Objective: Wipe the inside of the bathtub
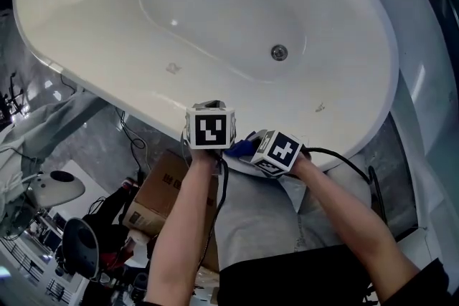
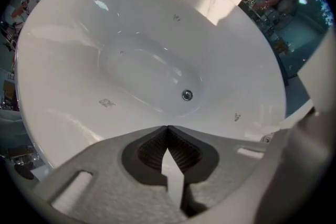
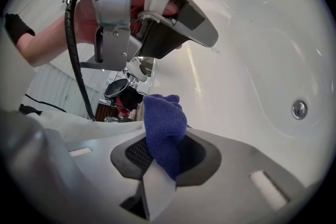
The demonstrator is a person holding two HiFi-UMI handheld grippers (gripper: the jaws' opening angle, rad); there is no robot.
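A white oval bathtub fills the upper head view, its drain near the right end of the basin. Both grippers hover at the tub's near rim. My left gripper is shut with nothing between its jaws; in its own view the tub basin and the drain lie ahead. My right gripper is shut on a blue cloth, which shows as a blue scrap in the head view. The right gripper view shows the left gripper just above it and the drain at right.
A cardboard box and cables lie on the floor below the tub's near side. A white stool-like object and dark clutter sit at lower left. Small specks mark the tub's inner wall. The person's knees are below the grippers.
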